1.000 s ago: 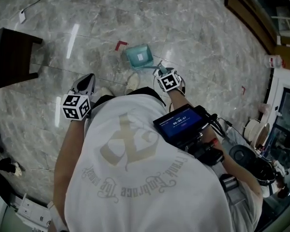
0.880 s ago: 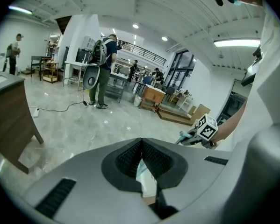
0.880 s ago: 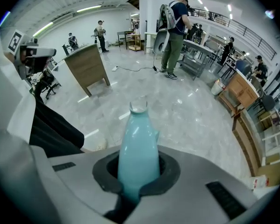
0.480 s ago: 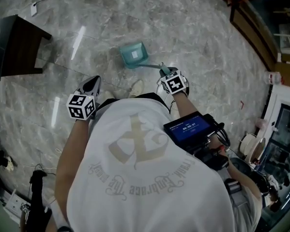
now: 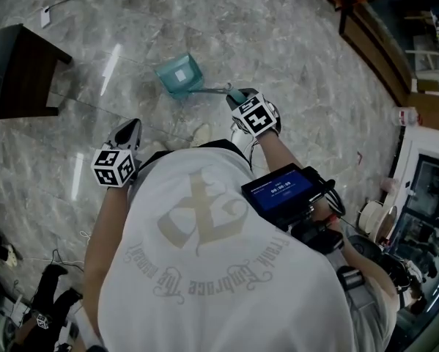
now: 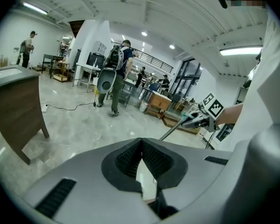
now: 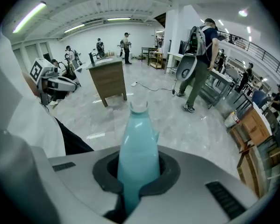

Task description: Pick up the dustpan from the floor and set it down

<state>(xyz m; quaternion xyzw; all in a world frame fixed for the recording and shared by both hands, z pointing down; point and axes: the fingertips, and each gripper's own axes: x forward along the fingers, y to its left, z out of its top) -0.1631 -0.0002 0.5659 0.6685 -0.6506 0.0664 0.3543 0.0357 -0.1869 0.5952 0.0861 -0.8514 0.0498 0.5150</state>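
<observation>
A teal dustpan (image 5: 179, 74) hangs at the end of a thin long handle (image 5: 208, 91), its pan tilted over the marble floor ahead of me. My right gripper (image 5: 238, 97) is shut on the teal grip (image 7: 138, 139) at the handle's top, which stands up between the jaws in the right gripper view. My left gripper (image 5: 128, 133) is held apart at the left, shut with nothing in it (image 6: 142, 144). In the left gripper view I see the right gripper (image 6: 199, 121) and the handle pole (image 6: 173, 129) slanting down from it.
A dark wooden table (image 5: 20, 72) stands at the left, with a cable and plug (image 5: 45, 13) on the floor behind it. Wooden furniture (image 5: 362, 17) lines the upper right. A person with a backpack (image 6: 115, 73) walks in the hall. My shoe (image 5: 201, 132) is below the dustpan.
My right gripper has risen with the handle, and the dustpan has swung up and to the left off its earlier spot on the floor. The left gripper has shifted only a little.
</observation>
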